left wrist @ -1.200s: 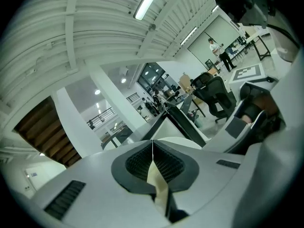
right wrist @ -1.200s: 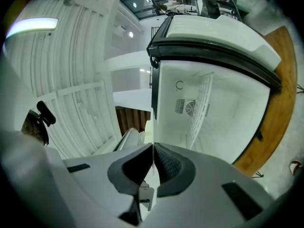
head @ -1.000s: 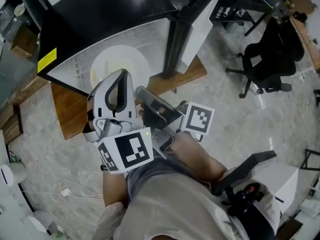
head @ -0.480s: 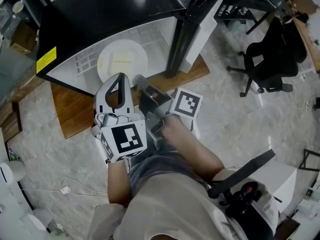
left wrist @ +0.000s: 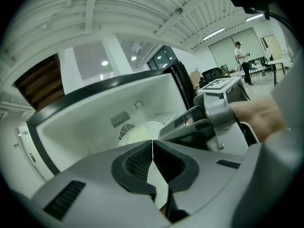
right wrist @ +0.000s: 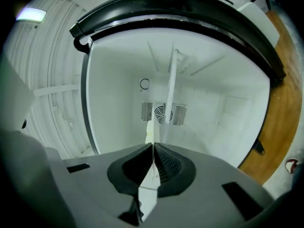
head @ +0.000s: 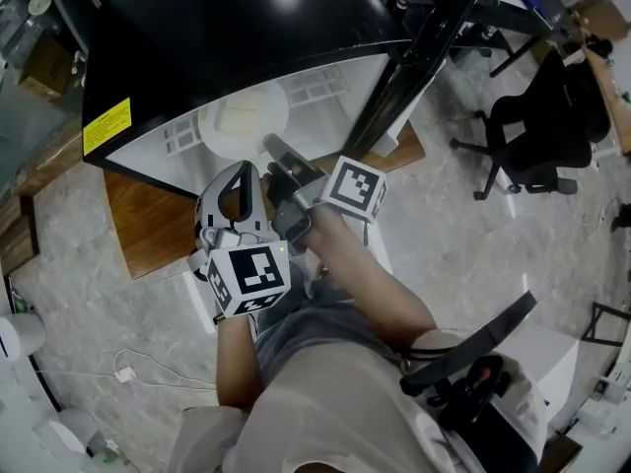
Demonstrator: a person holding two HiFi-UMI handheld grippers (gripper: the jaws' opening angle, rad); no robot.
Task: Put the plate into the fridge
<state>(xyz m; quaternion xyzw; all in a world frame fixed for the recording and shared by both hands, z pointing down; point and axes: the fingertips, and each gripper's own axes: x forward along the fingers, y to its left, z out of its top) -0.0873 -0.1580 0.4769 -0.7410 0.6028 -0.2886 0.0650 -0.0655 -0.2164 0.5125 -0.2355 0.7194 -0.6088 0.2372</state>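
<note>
Right gripper (right wrist: 153,145): your pads are clamped on the rim of the plate (right wrist: 150,129). In the right gripper view the plate is edge-on, a thin cream strip rising out of the seam between the pads. Left gripper (left wrist: 152,141): pads pressed together tip to tip, with nothing between them. The left gripper view gives what the right one cannot: the plate as a broad pale disc just beyond the left tips, with the right gripper's tip at its right-hand rim and your hand (left wrist: 256,115) on the body behind. The head view places the plate inside the fridge (head: 227,37), within the white compartment just past the opening, under the black top. Whether it rests on a shelf cannot be told. From above, the left gripper sits just beside the right, its tip near the plate's near edge but apart from it. The back-wall vent (right wrist: 163,113) shows in both gripper views and not from the head. Only the head view shows the yellow label (head: 108,126) on the fridge's edge, the wooden board (head: 148,225) under the fridge and the office chair (head: 537,116) well off to your right.
</note>
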